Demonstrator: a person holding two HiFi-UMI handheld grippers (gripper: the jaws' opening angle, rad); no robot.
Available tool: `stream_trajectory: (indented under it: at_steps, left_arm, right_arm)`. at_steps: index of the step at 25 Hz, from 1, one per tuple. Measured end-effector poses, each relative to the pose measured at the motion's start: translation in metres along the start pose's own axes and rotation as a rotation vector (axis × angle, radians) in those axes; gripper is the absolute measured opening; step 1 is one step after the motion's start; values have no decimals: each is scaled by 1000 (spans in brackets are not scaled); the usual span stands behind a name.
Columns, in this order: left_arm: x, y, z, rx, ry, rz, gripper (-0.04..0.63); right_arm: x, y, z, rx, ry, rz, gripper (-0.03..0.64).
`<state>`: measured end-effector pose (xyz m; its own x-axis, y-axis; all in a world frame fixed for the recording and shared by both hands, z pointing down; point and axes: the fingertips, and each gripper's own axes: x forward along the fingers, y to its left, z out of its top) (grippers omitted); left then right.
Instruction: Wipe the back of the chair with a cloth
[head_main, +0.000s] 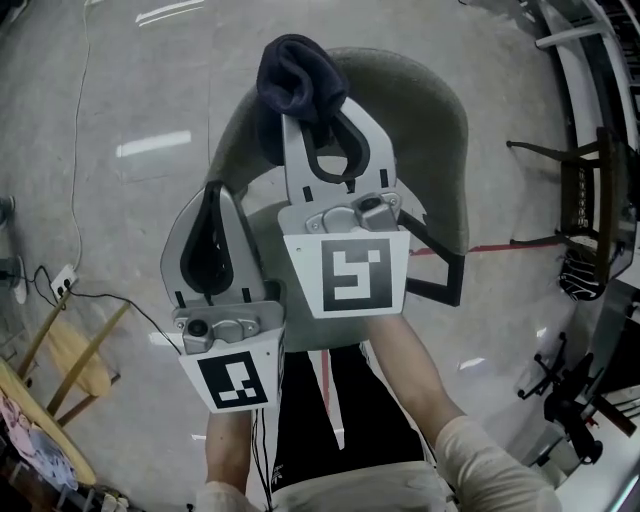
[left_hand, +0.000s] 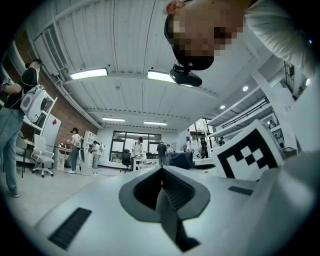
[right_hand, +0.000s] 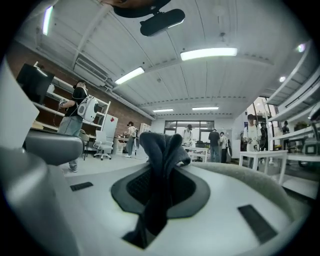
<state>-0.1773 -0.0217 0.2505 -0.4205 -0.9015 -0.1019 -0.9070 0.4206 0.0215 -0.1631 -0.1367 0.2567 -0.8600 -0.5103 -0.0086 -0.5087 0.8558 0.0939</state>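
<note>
A grey-green chair with a curved back (head_main: 440, 120) stands below me in the head view. My right gripper (head_main: 318, 125) is shut on a dark navy cloth (head_main: 300, 72), which bunches over the top left of the chair back. In the right gripper view the cloth (right_hand: 160, 160) stands up between the jaws, with the chair back's rim (right_hand: 260, 187) to the right. My left gripper (head_main: 213, 195) is shut and holds nothing; it sits lower left, beside the chair. In the left gripper view its jaws meet (left_hand: 162, 186), and the cloth (left_hand: 181, 160) shows beyond them.
On the floor at the left lie a power strip (head_main: 62, 282) with its cables and a wooden stool (head_main: 75, 360). A black chair (head_main: 590, 220) and shelving stand at the right. Red tape (head_main: 500, 245) crosses the floor. Several people (left_hand: 17, 120) stand farther off in the room.
</note>
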Motion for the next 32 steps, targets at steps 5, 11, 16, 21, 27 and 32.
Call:
stream_trajectory:
  at_steps: [5,11,16,21,27,32]
  left_arm:
    - [7,-16,-2,-7,-1,-40,14]
    - [17,-41,-6,-11,8,-102,15]
    - [31,-65,-10,-20,12,-158,15]
    - [40,-92,-15,-28,17,-204,15]
    - [39,-108,-16,-28,17,-229,14]
    - [33,-96,-16,-19,13,-177,15]
  right_arm:
    - [-14,-33,-3,-47,20,-116,60]
    - [-38,-88,-6,-73,42,-278,60]
    - [-64,-126,-10,-109,69,-395,60]
    - [-89,-156,-17,-128,98,-472,60]
    - [-107,-171,-22,-119,112,-509,60]
    - [-112,-148,-11,-63,64,-421,60]
